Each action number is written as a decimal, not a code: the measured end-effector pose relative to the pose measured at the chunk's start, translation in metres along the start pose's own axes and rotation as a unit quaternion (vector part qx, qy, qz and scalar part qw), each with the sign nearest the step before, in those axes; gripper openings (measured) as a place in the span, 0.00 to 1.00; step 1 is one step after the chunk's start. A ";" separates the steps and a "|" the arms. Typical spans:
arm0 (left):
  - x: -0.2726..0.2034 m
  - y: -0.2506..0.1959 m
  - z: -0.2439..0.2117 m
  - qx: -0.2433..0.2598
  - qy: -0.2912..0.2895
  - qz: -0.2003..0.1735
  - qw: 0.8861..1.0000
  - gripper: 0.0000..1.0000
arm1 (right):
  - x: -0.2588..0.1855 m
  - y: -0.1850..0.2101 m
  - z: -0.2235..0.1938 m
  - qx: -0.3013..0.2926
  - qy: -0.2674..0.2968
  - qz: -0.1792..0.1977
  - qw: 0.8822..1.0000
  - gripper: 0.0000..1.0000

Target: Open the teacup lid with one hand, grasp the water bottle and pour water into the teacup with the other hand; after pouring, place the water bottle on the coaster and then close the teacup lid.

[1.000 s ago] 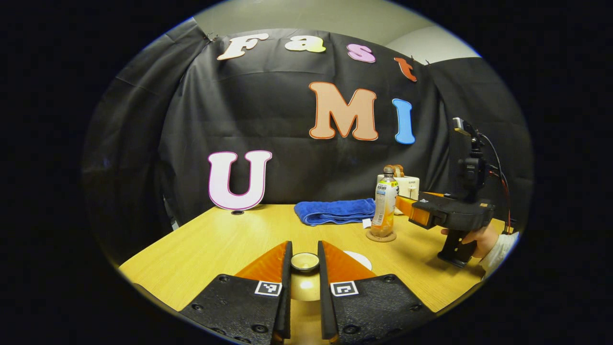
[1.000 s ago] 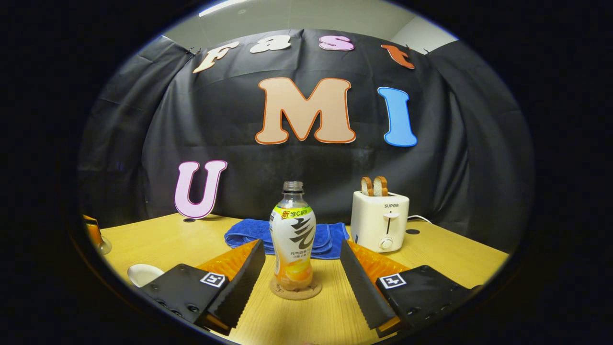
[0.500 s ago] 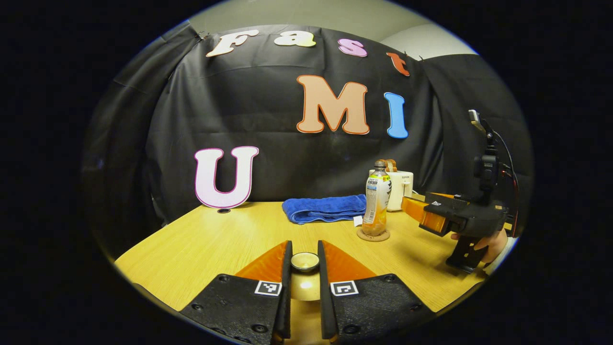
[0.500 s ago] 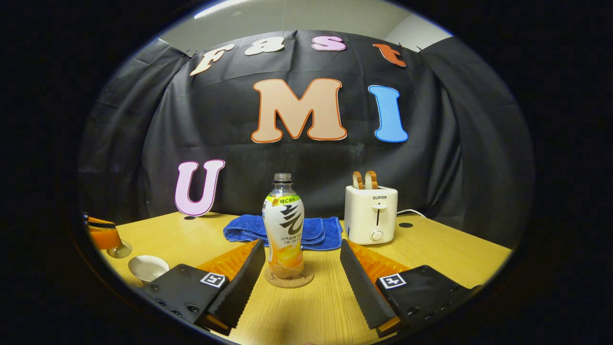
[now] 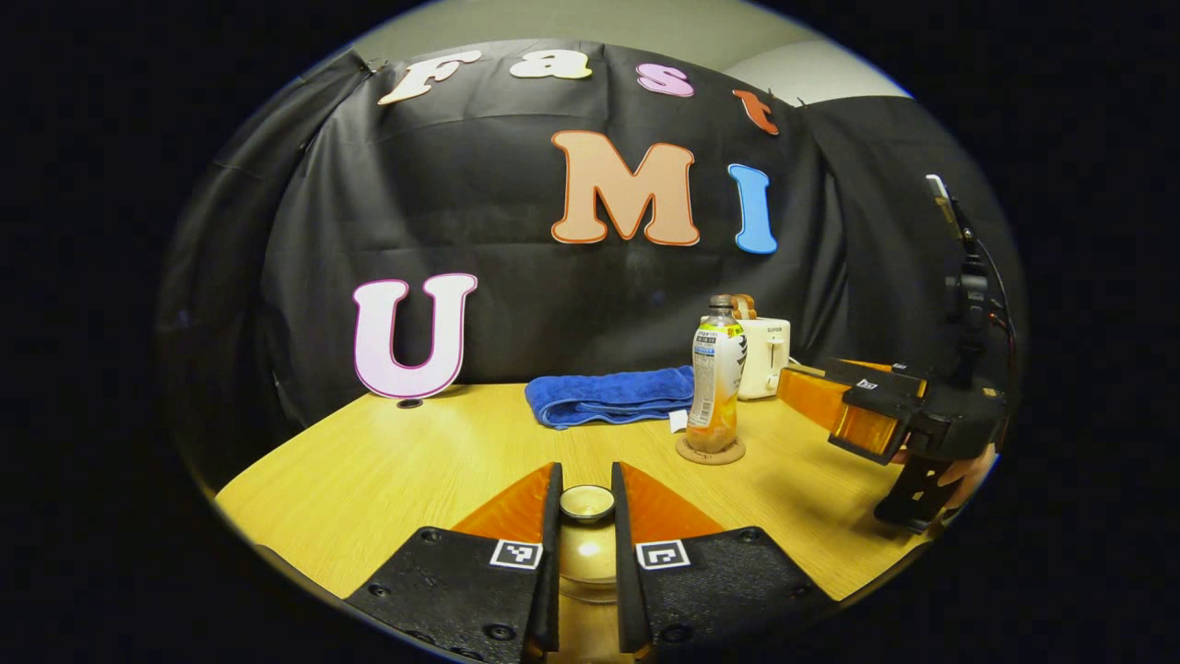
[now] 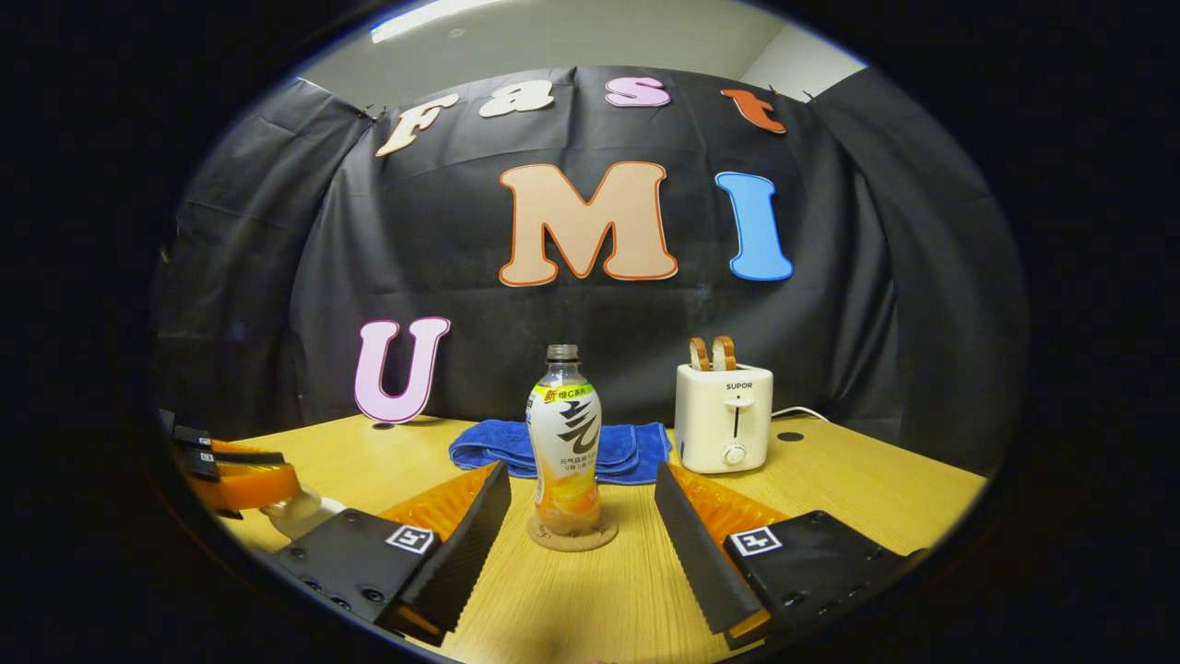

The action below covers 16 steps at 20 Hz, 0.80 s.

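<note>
My left gripper (image 5: 586, 480) is shut on the round knob of the pale teacup lid (image 5: 587, 556), low over the table. In the right gripper view that gripper (image 6: 277, 480) is at the far left, right above the white teacup (image 6: 297, 515); whether the lid touches the cup I cannot tell. The bottle (image 6: 564, 443) with orange drink stands upright on a round cork coaster (image 6: 572, 537). My right gripper (image 6: 581, 480) is open, its fingers wide apart on either side of the bottle and short of it. In the left gripper view it (image 5: 800, 387) hangs right of the bottle (image 5: 715, 383).
A folded blue towel (image 6: 562, 450) lies behind the bottle. A white toaster (image 6: 728, 417) with two bread slices stands at the back right, its cord trailing off. The wooden table (image 5: 406, 461) reaches to the black cloth wall. A hand holds the right gripper's handle (image 5: 922, 489).
The left gripper has carried the lid over the white cup, which now sits beneath it. The right gripper, still open, has drawn back from the bottle, which stays on the coaster.
</note>
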<state>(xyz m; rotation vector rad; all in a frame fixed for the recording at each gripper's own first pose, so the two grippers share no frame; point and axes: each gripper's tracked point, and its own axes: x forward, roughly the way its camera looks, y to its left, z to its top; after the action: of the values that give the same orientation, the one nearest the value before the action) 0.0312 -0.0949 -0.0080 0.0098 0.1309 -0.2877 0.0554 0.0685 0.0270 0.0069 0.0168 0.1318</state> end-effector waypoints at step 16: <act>0.013 -0.004 -0.015 0.011 0.014 0.005 1.000 0.27 | -0.005 0.001 -0.005 -0.001 0.012 0.010 1.000 0.99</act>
<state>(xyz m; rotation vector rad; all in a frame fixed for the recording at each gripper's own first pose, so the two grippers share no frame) 0.0400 -0.1017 -0.0250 0.0370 0.1561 -0.2781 0.0506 0.0692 0.0221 0.0042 0.0397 0.1519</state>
